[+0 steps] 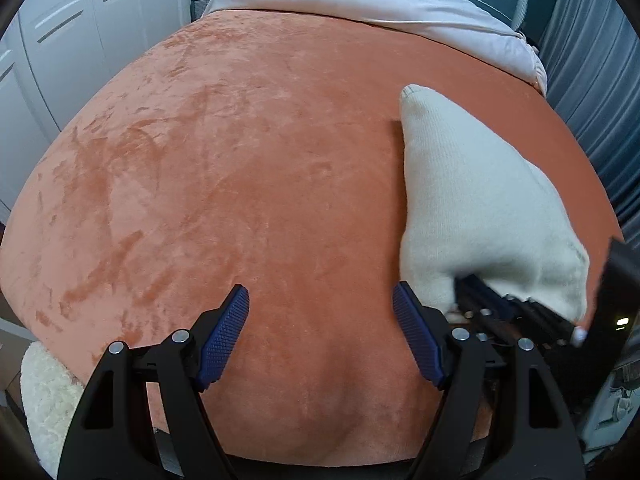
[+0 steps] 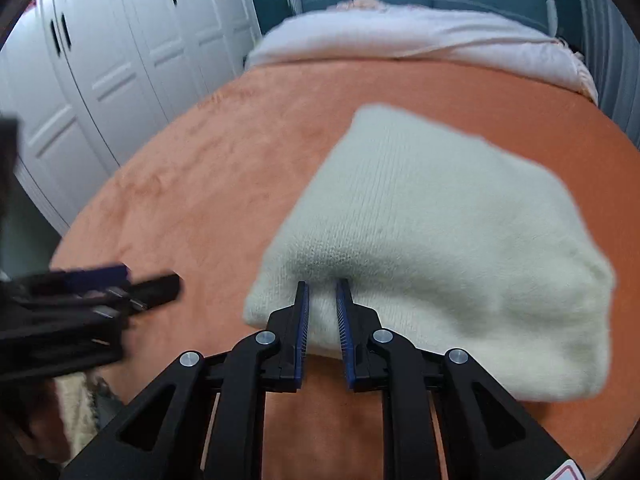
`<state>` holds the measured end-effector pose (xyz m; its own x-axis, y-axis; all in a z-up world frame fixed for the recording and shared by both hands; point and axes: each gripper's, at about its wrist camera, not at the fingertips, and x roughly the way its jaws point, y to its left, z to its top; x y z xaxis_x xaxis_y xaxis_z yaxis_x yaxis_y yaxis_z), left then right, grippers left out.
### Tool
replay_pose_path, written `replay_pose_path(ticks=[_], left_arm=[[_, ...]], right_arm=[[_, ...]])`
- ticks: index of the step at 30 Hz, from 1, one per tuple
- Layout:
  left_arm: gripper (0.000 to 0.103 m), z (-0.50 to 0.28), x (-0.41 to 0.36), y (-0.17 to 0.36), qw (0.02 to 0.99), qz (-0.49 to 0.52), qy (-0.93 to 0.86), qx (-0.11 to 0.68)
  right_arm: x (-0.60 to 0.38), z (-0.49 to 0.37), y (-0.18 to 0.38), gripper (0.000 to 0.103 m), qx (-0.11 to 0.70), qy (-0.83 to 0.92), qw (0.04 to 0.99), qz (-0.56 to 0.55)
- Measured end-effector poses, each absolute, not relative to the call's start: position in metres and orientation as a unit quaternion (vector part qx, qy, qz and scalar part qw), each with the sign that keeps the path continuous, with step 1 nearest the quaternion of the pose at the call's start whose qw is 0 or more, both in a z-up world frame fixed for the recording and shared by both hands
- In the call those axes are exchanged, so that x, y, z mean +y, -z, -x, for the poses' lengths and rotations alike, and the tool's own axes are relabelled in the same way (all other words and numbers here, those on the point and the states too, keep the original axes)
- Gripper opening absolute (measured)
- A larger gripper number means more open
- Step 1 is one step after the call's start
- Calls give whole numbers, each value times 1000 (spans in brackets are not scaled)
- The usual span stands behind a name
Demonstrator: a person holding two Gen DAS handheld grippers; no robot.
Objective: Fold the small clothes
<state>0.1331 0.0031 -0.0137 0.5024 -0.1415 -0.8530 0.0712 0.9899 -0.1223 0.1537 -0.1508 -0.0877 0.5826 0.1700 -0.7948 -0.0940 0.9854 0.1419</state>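
Note:
A cream knitted garment, folded into a thick pad, is at the right of the orange bedspread. My right gripper is shut on the garment's near folded edge, with cloth pinched between the blue pads. The garment looks lifted and blurred. In the left wrist view the garment is at the right, with the right gripper under its near edge. My left gripper is open and empty over bare bedspread, left of the garment. It also shows blurred in the right wrist view.
A pale duvet is bunched at the far end of the bed. White wardrobe doors stand along the left. Grey curtains hang at the right. A fluffy white thing lies by the bed's near left edge.

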Motion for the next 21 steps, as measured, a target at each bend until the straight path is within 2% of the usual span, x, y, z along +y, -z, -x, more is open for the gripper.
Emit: replay_pose_path(ticks=[4,9,12,16,17,19,21], left_arm=[[72,-139,4,2,871,41,66,485],[72,-143,-26,-5,871,41,106,477],[72,-142,-55,-3,867,36,129,481],[72,-140,-88,6,862,12,145,486],[72,-141,-94,10,861,5,143,488],[72,-145,-103,20,856,-6,137,498],[72,-149,-109,30,850,-14,130,511]], right_arm=[[-169,-139,66,10,445,-77,886,-101],[-231,-78,22,11,386,3,910,-150],[-276,-60,14,18,376,56,907,-181],[-299,-69,33,16,384,54,899,-203],[-301,-78,48,13,403,56,891,-202],[-300,-101,87,0,444,71,876,-175],[-298,-106,98,0,429,66,887,-157]])
